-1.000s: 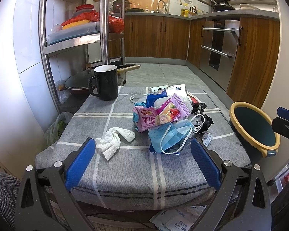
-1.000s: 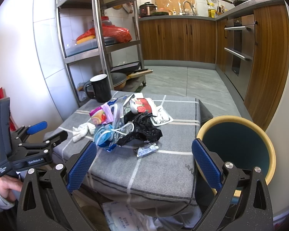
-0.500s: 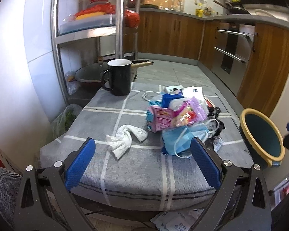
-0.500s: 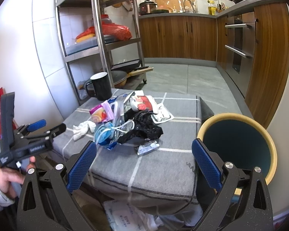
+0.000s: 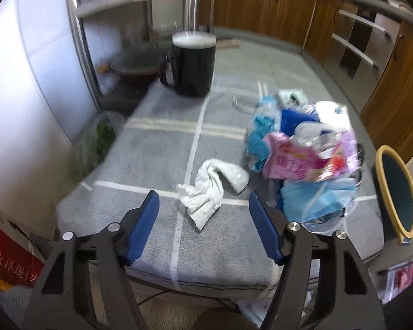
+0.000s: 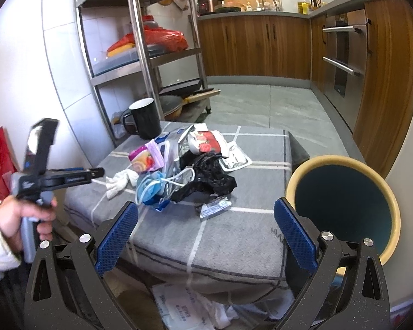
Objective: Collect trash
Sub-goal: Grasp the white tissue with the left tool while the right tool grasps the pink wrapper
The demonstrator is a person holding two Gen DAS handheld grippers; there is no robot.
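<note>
A crumpled white tissue (image 5: 210, 189) (image 6: 121, 181) lies on the grey checked cloth of the low table (image 5: 157, 148) (image 6: 234, 233). My left gripper (image 5: 203, 206) hangs just before the tissue, its jaws closing with the tissue's near end between the blue pads (image 5: 143, 225) but untouched. Right of the tissue sits a pile of trash: pink snack wrapper (image 5: 294, 159), blue face mask (image 5: 314, 195) (image 6: 148, 189), black plastic (image 6: 209, 176). A yellow-rimmed teal bin (image 6: 341, 200) (image 5: 396, 192) stands at the table's right. My right gripper (image 6: 205, 228) stays open and empty over the table's near edge.
A black mug (image 5: 192, 64) (image 6: 146, 118) stands at the table's far left corner. A steel shelf rack (image 6: 140, 44) with pans is behind it. Paper and wrappers (image 6: 184, 310) lie on the floor under the table. Wooden cabinets (image 6: 256, 44) line the back.
My left gripper moved forward and down toward the white tissue and its jaws narrowed. The right gripper kept still.
</note>
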